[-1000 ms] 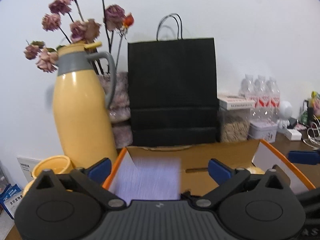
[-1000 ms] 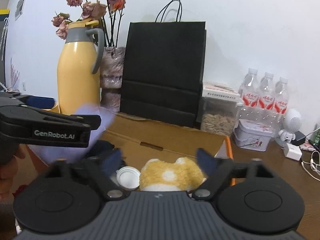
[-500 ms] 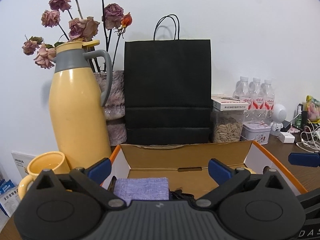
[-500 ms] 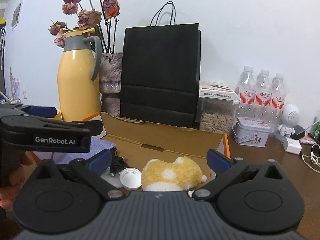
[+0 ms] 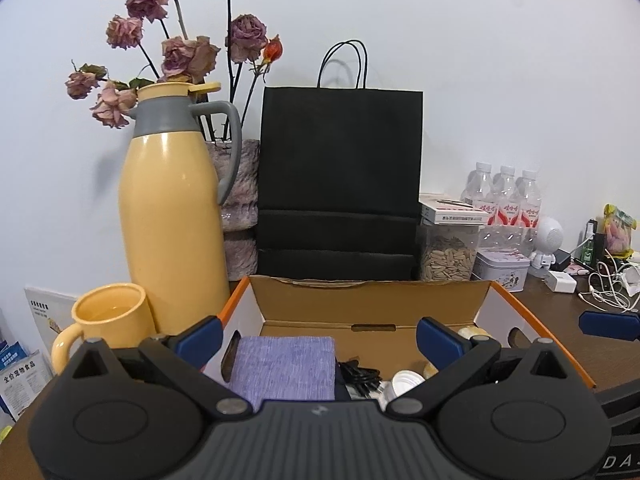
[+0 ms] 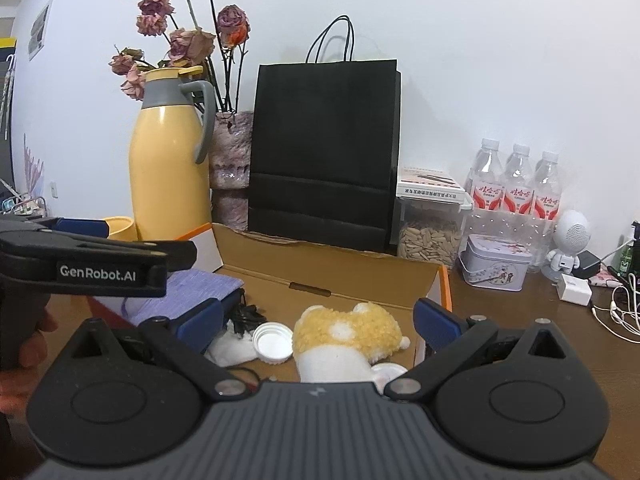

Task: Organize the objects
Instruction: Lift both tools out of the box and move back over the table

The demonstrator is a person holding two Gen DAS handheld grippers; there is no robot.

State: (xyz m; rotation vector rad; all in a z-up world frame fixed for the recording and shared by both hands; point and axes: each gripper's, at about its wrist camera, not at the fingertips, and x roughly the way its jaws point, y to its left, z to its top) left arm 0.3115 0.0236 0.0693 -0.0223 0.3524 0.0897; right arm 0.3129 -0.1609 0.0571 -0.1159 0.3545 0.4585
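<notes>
Both grippers, left (image 5: 318, 334) and right (image 6: 316, 316), hung spread and empty over the box (image 5: 372, 304); purple cloth (image 5: 284, 366) lay inside, so the next item needed picking.

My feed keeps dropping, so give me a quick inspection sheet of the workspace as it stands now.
Surface: brown table, crowded along the wall.
Job's things: open cardboard box holding a purple cloth, plush toy, white lid.
Clutter: yellow jug, mug, black bag, water bottles, tin.
Grippers: left gripper and right gripper open, empty, over the box.
Cables: black cord in box; white cables at right.
Surroundings: white wall, dried roses.
</notes>
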